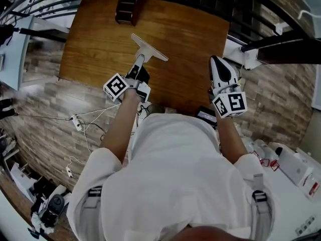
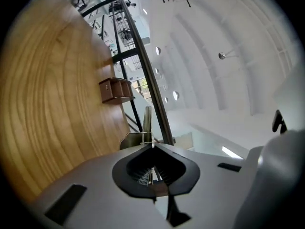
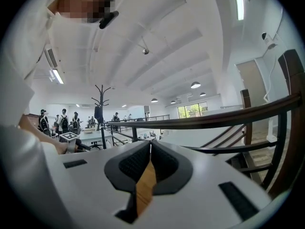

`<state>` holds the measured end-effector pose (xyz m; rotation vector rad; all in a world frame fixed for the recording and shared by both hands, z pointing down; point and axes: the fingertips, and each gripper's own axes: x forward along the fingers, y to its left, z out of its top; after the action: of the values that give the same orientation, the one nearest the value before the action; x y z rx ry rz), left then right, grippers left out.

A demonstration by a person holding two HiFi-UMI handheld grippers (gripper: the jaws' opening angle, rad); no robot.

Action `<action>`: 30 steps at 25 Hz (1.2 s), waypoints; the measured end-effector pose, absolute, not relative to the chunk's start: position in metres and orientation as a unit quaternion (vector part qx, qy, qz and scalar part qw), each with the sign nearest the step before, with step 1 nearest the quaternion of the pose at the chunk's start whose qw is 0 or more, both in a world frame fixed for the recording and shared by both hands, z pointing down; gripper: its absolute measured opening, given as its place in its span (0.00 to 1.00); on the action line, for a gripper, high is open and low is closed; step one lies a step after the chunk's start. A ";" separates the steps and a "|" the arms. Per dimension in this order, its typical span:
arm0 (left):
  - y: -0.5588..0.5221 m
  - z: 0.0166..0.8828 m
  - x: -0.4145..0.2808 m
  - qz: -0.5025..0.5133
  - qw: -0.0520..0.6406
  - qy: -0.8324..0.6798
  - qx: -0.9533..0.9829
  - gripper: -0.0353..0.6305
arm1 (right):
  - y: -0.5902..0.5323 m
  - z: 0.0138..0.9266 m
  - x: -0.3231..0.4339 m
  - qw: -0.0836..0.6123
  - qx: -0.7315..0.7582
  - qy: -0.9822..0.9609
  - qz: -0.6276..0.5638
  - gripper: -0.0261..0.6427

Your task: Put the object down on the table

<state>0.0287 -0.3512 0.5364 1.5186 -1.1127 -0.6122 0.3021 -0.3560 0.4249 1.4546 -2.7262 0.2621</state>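
Note:
A pale T-shaped tool [image 1: 147, 46] with a flat crossbar and a thin handle lies over the middle of the wooden table [image 1: 95, 44]. My left gripper [image 1: 139, 67] is shut on the handle's near end. In the left gripper view the tool [image 2: 145, 128] sticks out ahead of the closed jaws of the left gripper [image 2: 152, 147], beside the tabletop [image 2: 52, 104]. I cannot tell whether the tool touches the wood. My right gripper [image 1: 217, 60] hovers over the table's right front part. Its jaws are shut with nothing in them, as the right gripper [image 3: 150, 146] shows in its own view.
A small dark wooden box [image 1: 126, 8] [image 2: 116, 89] stands at the table's far edge. A dark railing [image 1: 261, 14] runs behind and to the right. Cables and a power strip [image 1: 76, 120] lie on the floor at the left. A white bench with small items [image 1: 296, 169] is at the right.

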 end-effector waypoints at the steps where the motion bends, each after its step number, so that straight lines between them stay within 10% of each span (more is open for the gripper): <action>1: -0.355 0.537 0.031 -0.276 0.550 -0.461 0.639 0.08 | -0.356 0.426 0.306 0.022 0.470 -0.878 0.086 0.08; 30: -0.392 0.664 0.038 -0.351 0.590 -0.517 0.511 0.08 | -0.351 0.438 0.336 0.037 0.489 -0.866 0.098 0.08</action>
<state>0.0382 -0.3924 0.6638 1.1905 -1.2042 -0.8178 0.3363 -0.3506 0.4382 1.5005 -2.6593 0.3013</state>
